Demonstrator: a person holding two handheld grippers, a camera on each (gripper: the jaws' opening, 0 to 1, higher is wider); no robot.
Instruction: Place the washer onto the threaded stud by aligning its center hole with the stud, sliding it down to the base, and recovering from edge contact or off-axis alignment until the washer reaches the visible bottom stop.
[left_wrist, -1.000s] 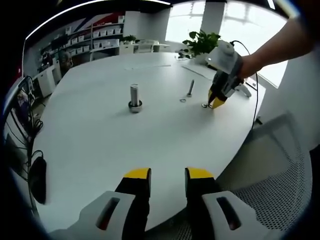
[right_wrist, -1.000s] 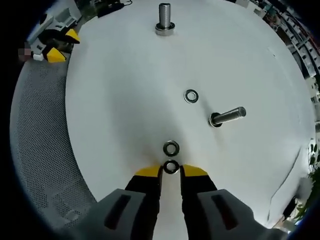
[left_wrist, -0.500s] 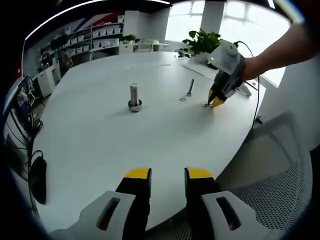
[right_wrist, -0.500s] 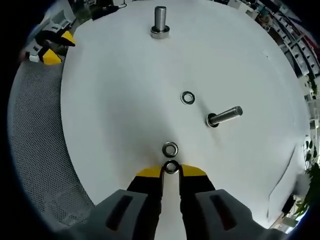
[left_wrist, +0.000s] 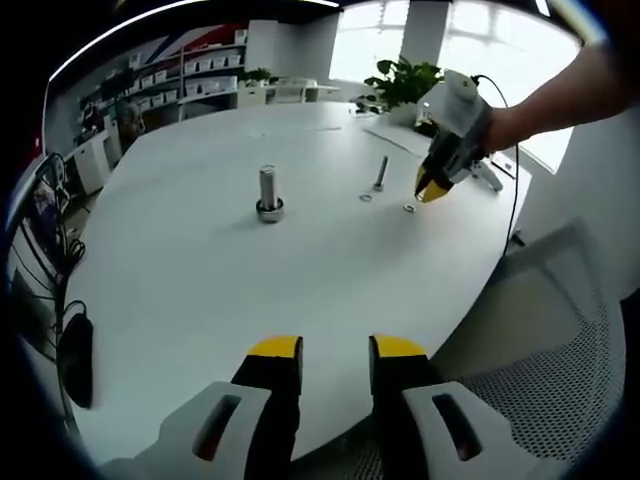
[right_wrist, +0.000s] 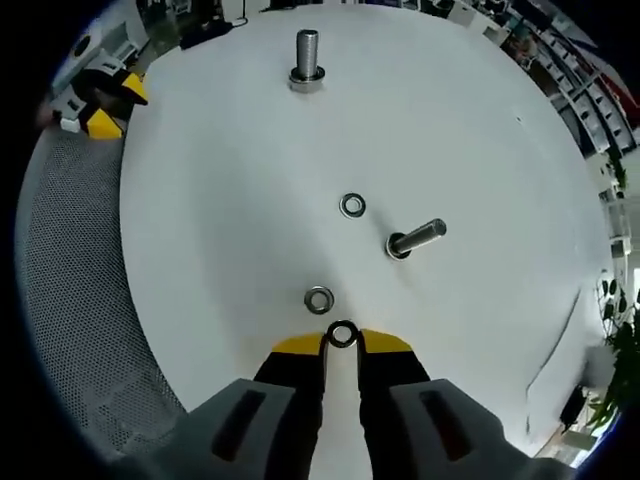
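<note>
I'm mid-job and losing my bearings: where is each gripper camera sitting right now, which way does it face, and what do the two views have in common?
Left gripper view: low at the white round table's near edge, facing across it toward the upright threaded steel stud; own left gripper below, the person's forearm with the right gripper at right.
Right gripper view: above the table, looking down; right gripper shut on a steel washer, left gripper at far left.
Shared: stud, lying bolt, two loose washers.
</note>
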